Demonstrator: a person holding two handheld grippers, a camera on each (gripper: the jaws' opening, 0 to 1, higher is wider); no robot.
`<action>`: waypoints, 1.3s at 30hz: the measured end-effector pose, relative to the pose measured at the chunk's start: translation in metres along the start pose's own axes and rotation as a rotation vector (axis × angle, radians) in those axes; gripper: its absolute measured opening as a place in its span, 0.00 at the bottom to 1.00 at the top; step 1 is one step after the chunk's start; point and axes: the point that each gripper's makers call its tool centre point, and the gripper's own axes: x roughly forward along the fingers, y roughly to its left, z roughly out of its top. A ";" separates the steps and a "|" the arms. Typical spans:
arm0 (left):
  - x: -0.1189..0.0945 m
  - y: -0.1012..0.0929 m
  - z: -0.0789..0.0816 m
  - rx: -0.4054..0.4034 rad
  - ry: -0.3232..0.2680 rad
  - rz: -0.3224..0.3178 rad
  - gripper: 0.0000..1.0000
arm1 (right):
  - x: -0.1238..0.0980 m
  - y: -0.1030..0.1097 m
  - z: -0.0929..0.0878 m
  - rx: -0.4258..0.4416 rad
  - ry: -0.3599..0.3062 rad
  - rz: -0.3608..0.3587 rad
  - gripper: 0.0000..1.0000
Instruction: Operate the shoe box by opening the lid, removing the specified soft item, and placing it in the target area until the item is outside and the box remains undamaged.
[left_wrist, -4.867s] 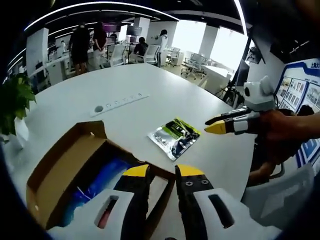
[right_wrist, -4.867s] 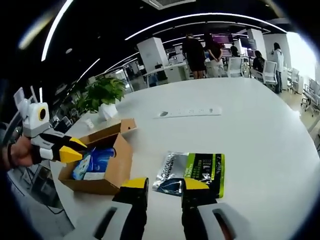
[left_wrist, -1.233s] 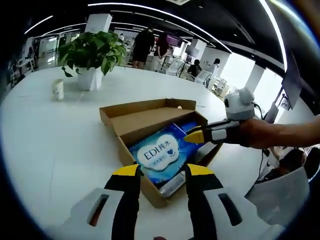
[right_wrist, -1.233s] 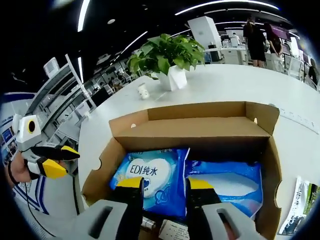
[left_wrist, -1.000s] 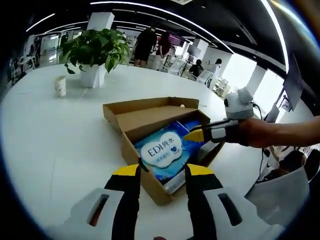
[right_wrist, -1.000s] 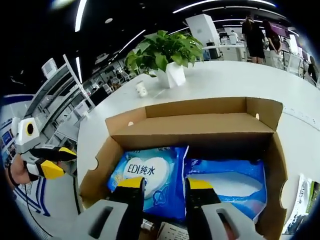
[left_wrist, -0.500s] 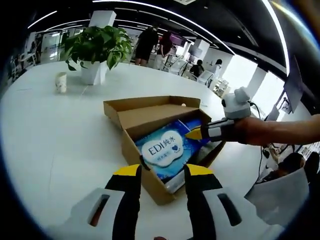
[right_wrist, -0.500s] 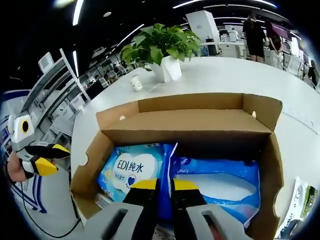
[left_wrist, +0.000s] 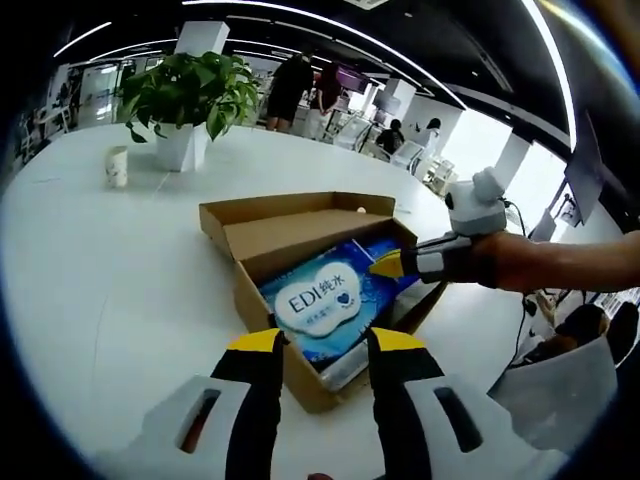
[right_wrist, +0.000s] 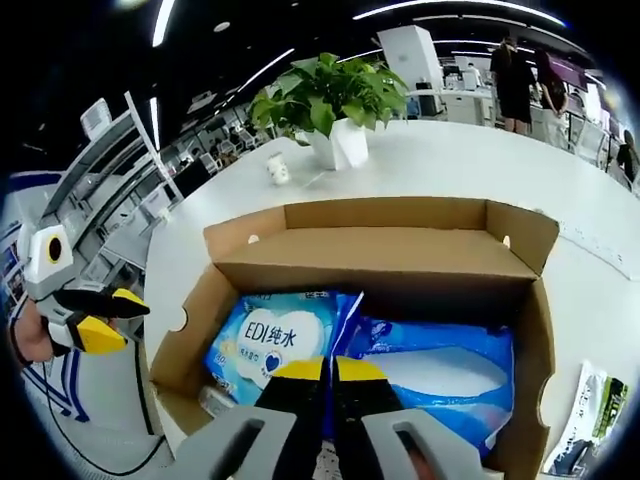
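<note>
Cardboard shoe box (right_wrist: 250, 262) lies open; your right gripper (right_wrist: 328, 372) pinches the blue wipes pack (right_wrist: 275, 345) at 6 o'clock, left gripper (left_wrist: 318, 342) spread; lift it next.

A big open office; a wide white desk (left_wrist: 120, 260) with a potted plant (left_wrist: 185, 95); rows of chairs (left_wrist: 408, 152) and people (left_wrist: 290, 90) standing far back; long ceiling lights (left_wrist: 300, 18).

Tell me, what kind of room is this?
Probably a big open office. Past the white table with the box there are desks and swivel chairs, people standing, long ceiling lights, and a potted plant.
</note>
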 end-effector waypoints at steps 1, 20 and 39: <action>0.000 0.000 0.000 0.000 0.000 0.001 0.34 | -0.001 0.001 0.001 0.000 -0.004 0.001 0.00; 0.016 -0.020 0.004 0.018 0.021 -0.034 0.34 | -0.032 -0.022 0.015 0.034 -0.077 -0.029 0.00; 0.049 -0.051 -0.002 0.004 0.085 -0.056 0.32 | -0.090 -0.037 0.008 0.106 -0.119 -0.060 0.00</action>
